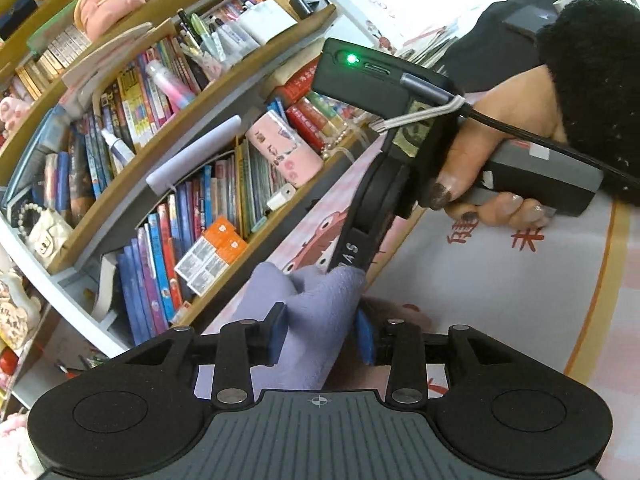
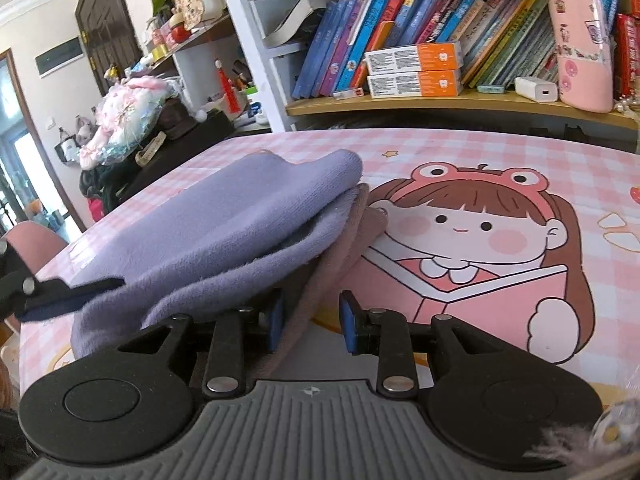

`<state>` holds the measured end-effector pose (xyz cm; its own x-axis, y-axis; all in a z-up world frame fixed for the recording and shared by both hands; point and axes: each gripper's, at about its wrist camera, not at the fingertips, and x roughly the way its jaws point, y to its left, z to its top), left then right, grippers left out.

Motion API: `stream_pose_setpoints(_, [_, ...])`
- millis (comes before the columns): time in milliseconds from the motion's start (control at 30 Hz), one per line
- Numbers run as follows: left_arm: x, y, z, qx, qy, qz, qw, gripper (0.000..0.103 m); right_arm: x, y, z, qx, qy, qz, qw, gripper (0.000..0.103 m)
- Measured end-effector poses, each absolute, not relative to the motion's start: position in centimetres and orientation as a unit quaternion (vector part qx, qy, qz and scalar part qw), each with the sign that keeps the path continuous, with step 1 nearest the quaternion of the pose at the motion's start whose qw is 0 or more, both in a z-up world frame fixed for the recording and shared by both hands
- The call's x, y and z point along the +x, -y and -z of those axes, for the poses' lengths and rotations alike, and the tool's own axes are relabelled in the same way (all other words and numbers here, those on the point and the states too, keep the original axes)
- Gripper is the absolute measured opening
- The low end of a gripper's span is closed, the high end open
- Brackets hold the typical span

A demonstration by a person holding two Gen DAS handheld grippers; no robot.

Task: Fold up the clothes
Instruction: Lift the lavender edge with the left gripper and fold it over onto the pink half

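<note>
A lavender fleece garment (image 2: 240,224) lies folded over on the pink checked tablecloth (image 2: 460,148), with a mauve layer (image 2: 352,236) under its right edge. My right gripper (image 2: 310,326) is open, its jaws apart around the mauve edge at the cloth's near side. My left gripper (image 1: 322,334) has its jaws apart with a fold of the lavender garment (image 1: 316,312) bunched between the blue pads, which do not visibly press it. The left gripper's fingers (image 2: 68,292) show at the left of the right wrist view, at the cloth's edge. The right gripper's body (image 1: 404,128) is seen held by a hand.
A bookshelf (image 2: 440,100) full of books stands right behind the table. A pink case (image 2: 580,40) and white charger (image 2: 536,89) sit on its lowest shelf. A cartoon girl print (image 2: 460,232) covers the tablecloth right of the garment. A cluttered dark table (image 2: 160,136) stands at left.
</note>
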<state>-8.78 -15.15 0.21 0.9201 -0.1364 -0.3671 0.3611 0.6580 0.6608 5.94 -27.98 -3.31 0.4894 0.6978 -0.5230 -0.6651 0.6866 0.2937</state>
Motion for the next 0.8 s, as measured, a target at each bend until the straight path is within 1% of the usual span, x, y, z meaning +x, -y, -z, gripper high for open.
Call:
stream_pose_setpoints(200, [-8.6,15.4,1.1,0.389,-0.173,0.155,0.892,0.037,6.7,28.6,3.6,0.053,-0.325,-0.379,0.865,0.029])
stream_pose_setpoints(300, [-8.7,15.2,1.1,0.38,-0.171,0.158,0.895,0.031,6.8,28.6,3.7,0.055,-0.329,-0.377,0.864,0.03])
stream_pose_setpoints(333, [-8.8,14.9,0.7,0.372,-0.166,0.158,0.899,0.026,6.8,28.6,3.7,0.055,-0.329,-0.377,0.864,0.03])
stream_pose_setpoints(400, [-9.4,14.2,-0.9,0.351,-0.142,0.153,0.913,0.022,6.8,28.6,3.7,0.056,-0.33,-0.377,0.864,0.03])
stream_pose_setpoints(467, [-9.9,13.6,-2.1,0.339,-0.121,0.158,0.92,0.021,6.9,28.7,3.7,0.059,-0.331,-0.377,0.863,0.03])
stream_pose_setpoints(500, [-10.0,13.6,-2.0,0.34,-0.126,0.163,0.918,0.021,6.9,28.6,3.7,0.058,-0.331,-0.377,0.863,0.03])
stream_pose_setpoints(633, [-9.3,14.6,0.9,0.365,-0.187,0.183,0.894,0.024,6.9,28.6,3.7,0.056,-0.33,-0.375,0.864,0.03])
stream_pose_setpoints(667, [-9.2,14.7,1.5,0.365,-0.187,0.182,0.894,0.022,6.9,28.7,3.7,0.057,-0.33,-0.374,0.865,0.03])
stream_pose_setpoints(733, [-9.0,14.7,1.6,0.354,-0.184,0.184,0.899,0.022,6.9,29.1,3.4,0.061,-0.324,-0.361,0.872,0.03])
stream_pose_setpoints(800, [-8.2,14.0,0.8,0.322,-0.203,0.197,0.904,0.023,7.0,29.7,3.1,0.075,-0.314,-0.348,0.88,0.032])
